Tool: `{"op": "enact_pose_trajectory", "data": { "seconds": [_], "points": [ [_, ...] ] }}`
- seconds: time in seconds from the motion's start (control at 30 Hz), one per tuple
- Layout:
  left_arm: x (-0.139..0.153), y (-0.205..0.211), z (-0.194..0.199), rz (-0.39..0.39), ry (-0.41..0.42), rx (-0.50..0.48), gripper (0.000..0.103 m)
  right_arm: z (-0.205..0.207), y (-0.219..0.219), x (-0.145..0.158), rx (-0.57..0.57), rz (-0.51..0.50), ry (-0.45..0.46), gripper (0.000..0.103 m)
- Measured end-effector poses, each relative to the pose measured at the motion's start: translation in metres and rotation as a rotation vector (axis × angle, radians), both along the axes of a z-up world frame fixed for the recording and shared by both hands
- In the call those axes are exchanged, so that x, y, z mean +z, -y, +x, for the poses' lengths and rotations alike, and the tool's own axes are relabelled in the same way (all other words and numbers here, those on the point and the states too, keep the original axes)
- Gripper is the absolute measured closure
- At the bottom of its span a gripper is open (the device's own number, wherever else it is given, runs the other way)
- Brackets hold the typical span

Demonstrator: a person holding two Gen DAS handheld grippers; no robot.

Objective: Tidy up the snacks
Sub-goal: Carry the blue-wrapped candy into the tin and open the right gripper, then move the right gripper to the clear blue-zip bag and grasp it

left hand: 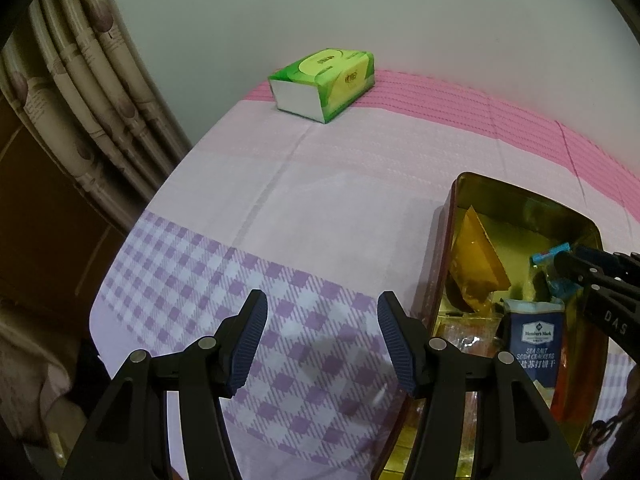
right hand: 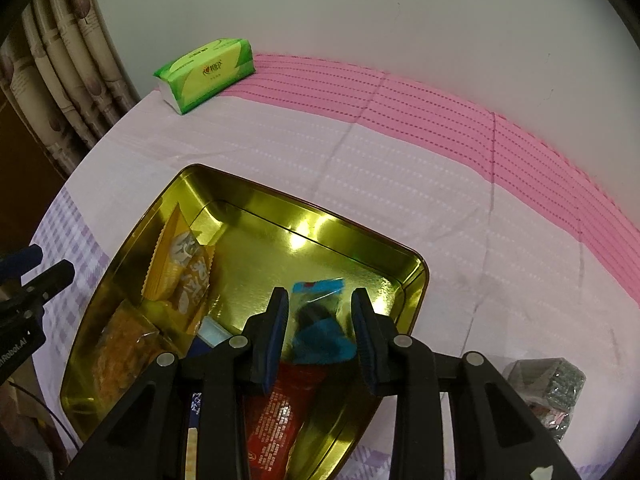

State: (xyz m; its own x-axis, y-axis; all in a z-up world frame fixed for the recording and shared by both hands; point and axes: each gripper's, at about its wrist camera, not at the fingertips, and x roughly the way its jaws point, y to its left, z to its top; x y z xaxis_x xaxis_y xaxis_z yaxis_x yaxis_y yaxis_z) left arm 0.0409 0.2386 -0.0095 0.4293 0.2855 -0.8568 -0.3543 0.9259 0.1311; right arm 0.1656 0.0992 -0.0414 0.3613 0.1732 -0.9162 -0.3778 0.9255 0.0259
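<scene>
Your right gripper [right hand: 319,322] straddles the blue plastic snack packet [right hand: 320,332] inside the gold rectangular tin [right hand: 280,236], pads apparently not pressing it, while your left gripper [left hand: 322,340] hangs half-open, empty.

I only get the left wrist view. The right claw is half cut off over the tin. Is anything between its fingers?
Observer: Yes, a blue packet lies between the right claw's fingers.
Operator: Anything under the claw?
Observer: A red packet lies in the gold tin, partly hidden by the claw.
Operator: Any snacks outside the tin?
Observer: One silvery packet on the cloth, right of the tin.
</scene>
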Motion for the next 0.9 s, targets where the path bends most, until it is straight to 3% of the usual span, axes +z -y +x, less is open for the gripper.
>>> {"op": "enact_pose_trajectory", "data": {
  "seconds": [0.5,0.7,0.9],
  "points": [
    [0.001,0.002,0.000,0.010,0.001,-0.005,0.045,-0.027,0.027,0.042,-0.040,0.072,0.062,0.059],
    [0.000,0.008,0.002,0.023,-0.007,-0.021,0.044,-0.053,0.069,0.058,-0.080,0.023,0.102,0.056],
    [0.000,0.015,0.001,0.037,-0.002,-0.043,0.039,-0.062,0.133,0.057,-0.203,-0.052,0.103,0.054]
  ]
}}
